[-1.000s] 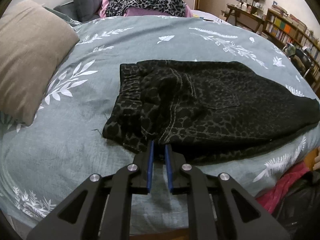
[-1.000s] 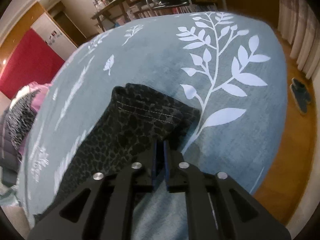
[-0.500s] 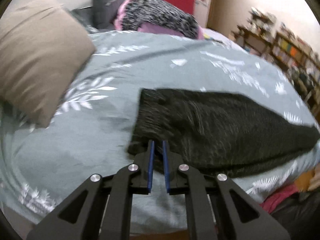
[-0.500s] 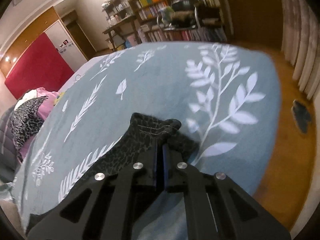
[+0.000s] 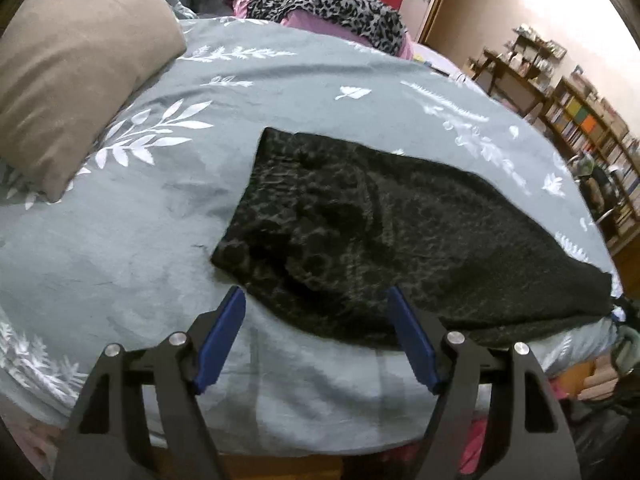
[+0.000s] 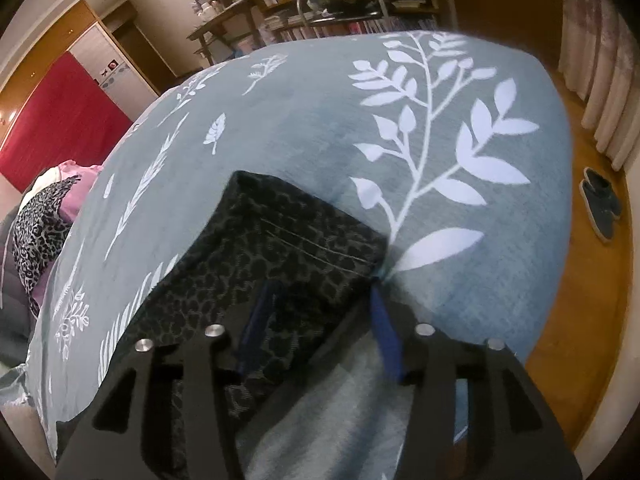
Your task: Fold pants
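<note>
On grey leaf-print bed cover (image 5: 132, 216): dark leopard-print pants (image 5: 380, 240) folded lengthwise; left gripper (image 5: 316, 322) and right gripper (image 6: 320, 300) just opened, released, gripping nothing.

No readable text anywhere (book spines blur).

pants (image 5: 392, 240) lie flat on your bedspread (image 5: 160, 240), near its front edge | pillow (image 5: 72, 68) on the bedspread, left of and behind the pants | heap of clothes (image 5: 320, 0) behind the pants, at the far edge | bookshelves (image 5: 592, 136) right of the pants, beyond the bed | slippers (image 6: 600, 208) on the floor past the pants' hem end
</note>
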The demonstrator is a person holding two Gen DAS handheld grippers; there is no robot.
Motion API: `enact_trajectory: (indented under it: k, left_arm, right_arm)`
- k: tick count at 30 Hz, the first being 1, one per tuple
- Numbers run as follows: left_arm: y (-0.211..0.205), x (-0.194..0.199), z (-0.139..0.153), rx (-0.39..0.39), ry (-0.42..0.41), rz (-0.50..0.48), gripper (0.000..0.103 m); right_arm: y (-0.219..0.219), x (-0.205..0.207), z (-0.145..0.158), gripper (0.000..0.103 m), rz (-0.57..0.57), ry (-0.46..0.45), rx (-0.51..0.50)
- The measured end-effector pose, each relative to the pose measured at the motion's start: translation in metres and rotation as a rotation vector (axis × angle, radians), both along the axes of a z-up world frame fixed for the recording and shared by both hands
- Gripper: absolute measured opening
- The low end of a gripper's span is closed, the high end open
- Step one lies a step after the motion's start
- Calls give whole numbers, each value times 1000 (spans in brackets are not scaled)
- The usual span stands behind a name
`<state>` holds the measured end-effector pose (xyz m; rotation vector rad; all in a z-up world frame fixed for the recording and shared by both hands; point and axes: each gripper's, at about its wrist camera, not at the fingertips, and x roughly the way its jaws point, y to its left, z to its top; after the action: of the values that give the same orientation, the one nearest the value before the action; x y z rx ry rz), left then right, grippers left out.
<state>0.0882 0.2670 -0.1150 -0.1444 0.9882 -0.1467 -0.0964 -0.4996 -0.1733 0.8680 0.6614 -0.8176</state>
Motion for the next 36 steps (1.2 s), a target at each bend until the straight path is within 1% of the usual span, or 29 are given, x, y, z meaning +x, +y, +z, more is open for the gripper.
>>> enact_trajectory:
  k: [4,9,13,15,16,17,18,20,23,25,26,28,31,32,33,34,35,36]
  left_arm:
    - [-1,0,5,-56,-7,6,78]
    - [9,18,-3,-154,42,77,79]
    - [13,32,-12,-254,69,126,78]
    - [11,39,-17,-236,92,156,62]
    - [10,42,-20,-228,111,169,41]
    - [10,45,-24,-221,134,188,14]
    - [10,45,-26,-223,148,202,12]
    - [16,38,-21,-249,126,230,11]
    - [20,23,-2,-233,80,230,10]
    - [21,14,13,-195,59,225,10]
    - [22,14,15,-182,57,226,10]
    - [19,14,11,-109,65,217,10]
    - [11,21,-17,-15,155,196,10]
    - [8,22,-21,0,162,193,14]
    - [6,22,-24,21,163,191,14]
    - [3,21,-23,43,155,187,14]
    - [2,21,-21,49,149,183,16]
    - [1,19,-15,64,133,180,24]
  right_arm:
    - [0,7,-2,52,8,8,-6]
    - [5,11,-4,54,1,23,-19]
    - [7,14,-4,57,13,43,-38]
    - [7,16,-5,59,12,44,-40]
    - [7,16,-5,59,9,44,-41]
    - [7,16,-5,59,9,45,-42]
    - [7,16,-5,59,11,46,-43]
    - [8,15,-5,59,15,48,-47]
    - [7,14,-4,59,11,64,-61]
    - [7,13,-4,59,10,66,-59]
    - [6,12,-5,59,11,68,-59]
    - [8,14,-6,59,19,81,-71]
    - [11,16,-6,61,25,94,-90]
    - [12,15,-5,63,26,88,-86]
    - [12,14,-5,63,27,80,-79]
    - [11,12,-5,63,27,76,-74]
    - [10,9,-3,63,20,77,-74]
    - [10,7,-2,63,12,79,-77]
